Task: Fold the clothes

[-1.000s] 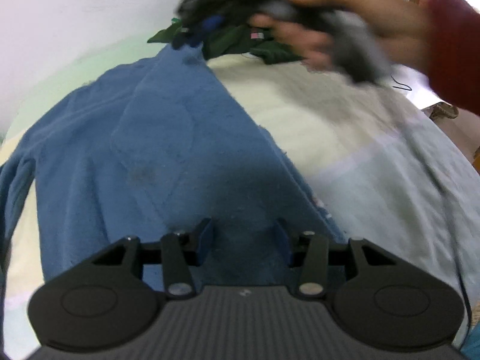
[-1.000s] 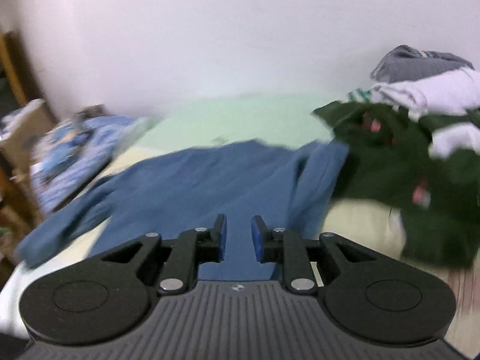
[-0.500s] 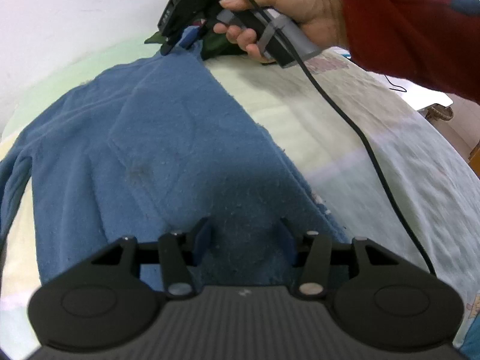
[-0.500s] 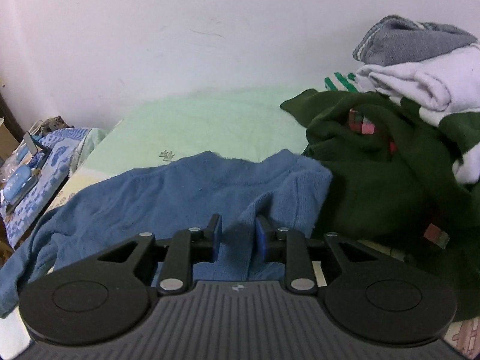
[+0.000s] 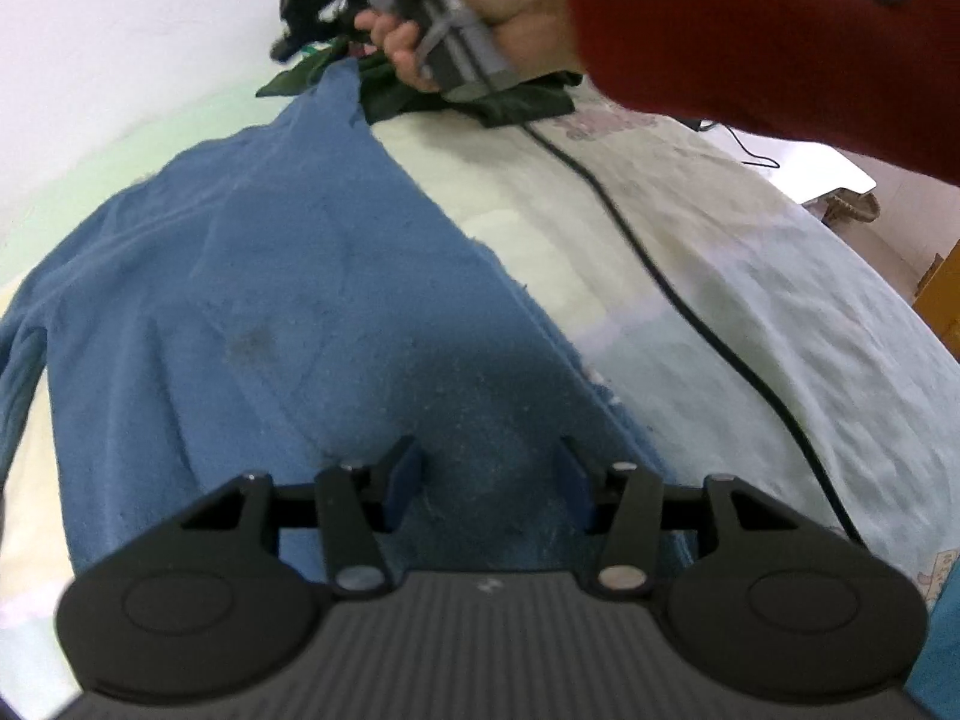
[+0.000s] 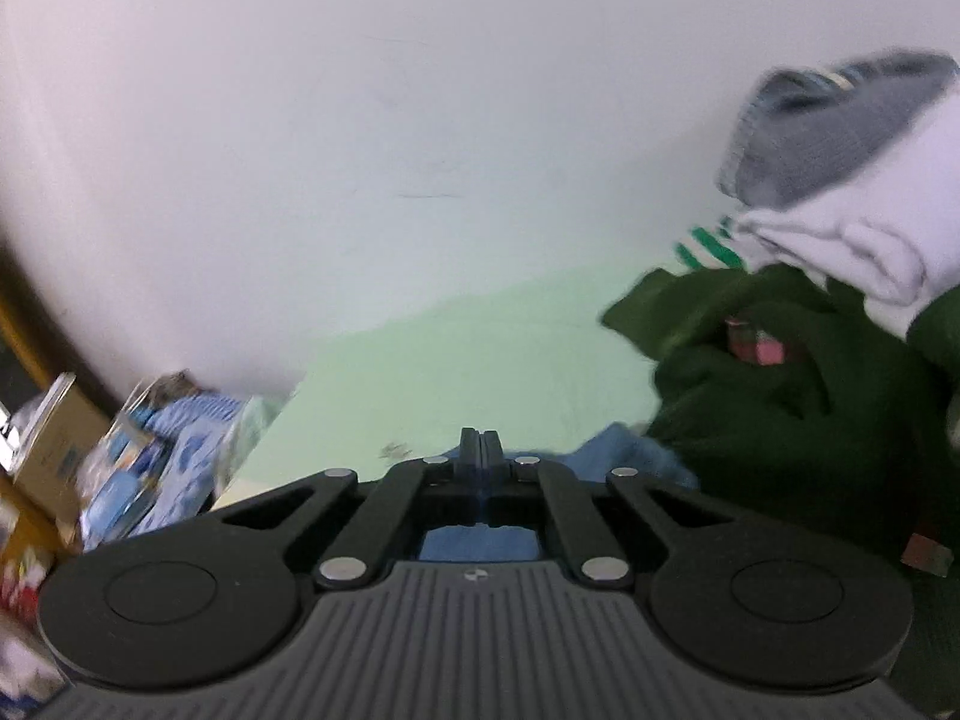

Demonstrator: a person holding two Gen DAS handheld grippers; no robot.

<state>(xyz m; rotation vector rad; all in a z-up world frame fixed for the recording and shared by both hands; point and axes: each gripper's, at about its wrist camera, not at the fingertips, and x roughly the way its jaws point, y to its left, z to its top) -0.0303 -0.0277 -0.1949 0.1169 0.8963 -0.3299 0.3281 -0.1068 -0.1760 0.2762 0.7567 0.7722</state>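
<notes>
A blue fleece sweater [image 5: 288, 300] lies spread flat on the bed. My left gripper [image 5: 489, 474] is open, its fingers just above the sweater's near hem. In the left wrist view my right gripper [image 5: 318, 6] is at the sweater's far corner, which rises up to it. In the right wrist view my right gripper [image 6: 480, 450] has its jaws pressed together on the blue sweater cloth [image 6: 636, 450], lifted off the bed.
A pile of clothes stands at the head of the bed: a dark green garment [image 6: 780, 396], a white one [image 6: 852, 240] and a grey one [image 6: 840, 120]. A black cable [image 5: 660, 276] runs across the bedsheet [image 5: 780, 300]. Blue patterned packets [image 6: 174, 456] lie left.
My right gripper went from open over the sweater's far corner to shut on it and lifted it. The left gripper stayed over the near hem.
</notes>
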